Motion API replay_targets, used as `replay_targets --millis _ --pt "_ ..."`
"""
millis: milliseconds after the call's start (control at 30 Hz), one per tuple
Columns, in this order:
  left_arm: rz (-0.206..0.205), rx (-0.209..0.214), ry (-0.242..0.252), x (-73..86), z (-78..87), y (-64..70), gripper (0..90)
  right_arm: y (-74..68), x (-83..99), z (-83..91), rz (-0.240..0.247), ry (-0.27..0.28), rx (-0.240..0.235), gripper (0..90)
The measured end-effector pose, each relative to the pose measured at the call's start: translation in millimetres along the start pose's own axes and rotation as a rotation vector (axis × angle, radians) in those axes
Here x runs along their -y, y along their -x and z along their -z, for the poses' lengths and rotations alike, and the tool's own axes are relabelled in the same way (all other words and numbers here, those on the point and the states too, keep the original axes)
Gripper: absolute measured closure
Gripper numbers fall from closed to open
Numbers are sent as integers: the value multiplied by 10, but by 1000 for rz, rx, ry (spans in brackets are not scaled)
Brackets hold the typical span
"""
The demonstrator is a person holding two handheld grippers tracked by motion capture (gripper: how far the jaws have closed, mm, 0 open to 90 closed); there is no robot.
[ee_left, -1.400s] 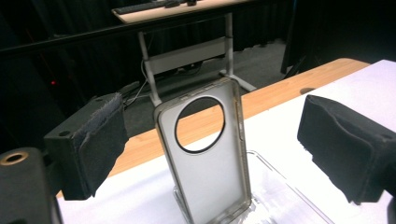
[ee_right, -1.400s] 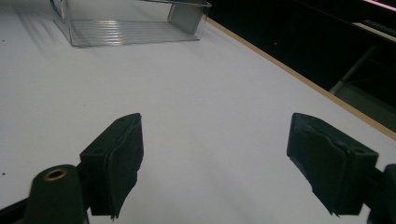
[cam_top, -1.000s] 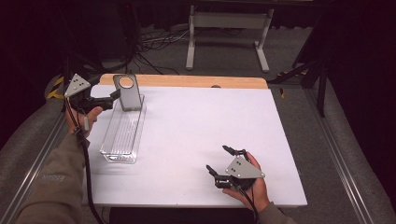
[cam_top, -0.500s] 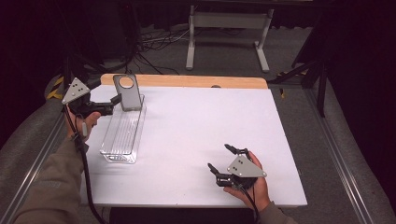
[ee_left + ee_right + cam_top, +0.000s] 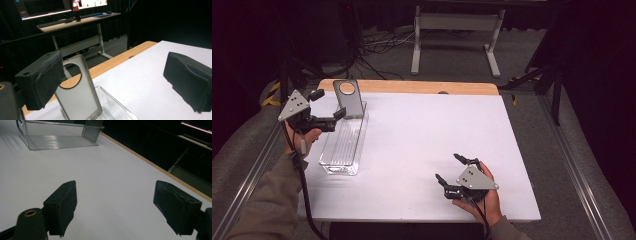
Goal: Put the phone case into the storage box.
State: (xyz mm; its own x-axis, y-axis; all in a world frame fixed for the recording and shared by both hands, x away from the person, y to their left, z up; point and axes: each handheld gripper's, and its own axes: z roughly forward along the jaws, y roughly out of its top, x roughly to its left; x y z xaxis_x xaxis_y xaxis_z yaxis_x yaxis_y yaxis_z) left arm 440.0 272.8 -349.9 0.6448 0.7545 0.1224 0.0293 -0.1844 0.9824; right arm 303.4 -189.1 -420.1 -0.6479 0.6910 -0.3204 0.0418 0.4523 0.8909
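So the case [image 5: 348,98] I'm working with is a grey phone shell, smooth and slightly glossy, rounded corners, with a big round cutout near the top. It's standing upright, leaning a bit, at the far end of the bin [image 5: 343,150], which is clear plastic, long and narrow with a ribbed floor. The bin sits on the left part of the table [image 5: 432,145], a matte white top with a bare wood strip along the far edge.

My left gripper [image 5: 328,107] has its jaws wide apart, holding nothing, just left of the case; in the left gripper view the case [image 5: 78,87] sits right beside the left foam pad. My right gripper [image 5: 449,169] is also spread open and empty, low over the near right of the table, well apart from the bin [image 5: 60,133]. Bare tabletop between them.
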Motion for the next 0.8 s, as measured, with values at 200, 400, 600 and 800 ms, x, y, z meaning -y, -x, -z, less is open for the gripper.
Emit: replay_targets --millis 200,400,600,800 --pt "-12 22 11 -14 57 116 39 3 -6 7 0 3 3 202" --pt "-40 30 19 -36 108 240 48 -1 -15 13 12 2 9 201" --pt "-50 64 18 3 145 363 48 -6 -10 10 9 1 6 201" --pt "-61 88 18 23 160 441 48 4 -6 16 4 6 8 201"
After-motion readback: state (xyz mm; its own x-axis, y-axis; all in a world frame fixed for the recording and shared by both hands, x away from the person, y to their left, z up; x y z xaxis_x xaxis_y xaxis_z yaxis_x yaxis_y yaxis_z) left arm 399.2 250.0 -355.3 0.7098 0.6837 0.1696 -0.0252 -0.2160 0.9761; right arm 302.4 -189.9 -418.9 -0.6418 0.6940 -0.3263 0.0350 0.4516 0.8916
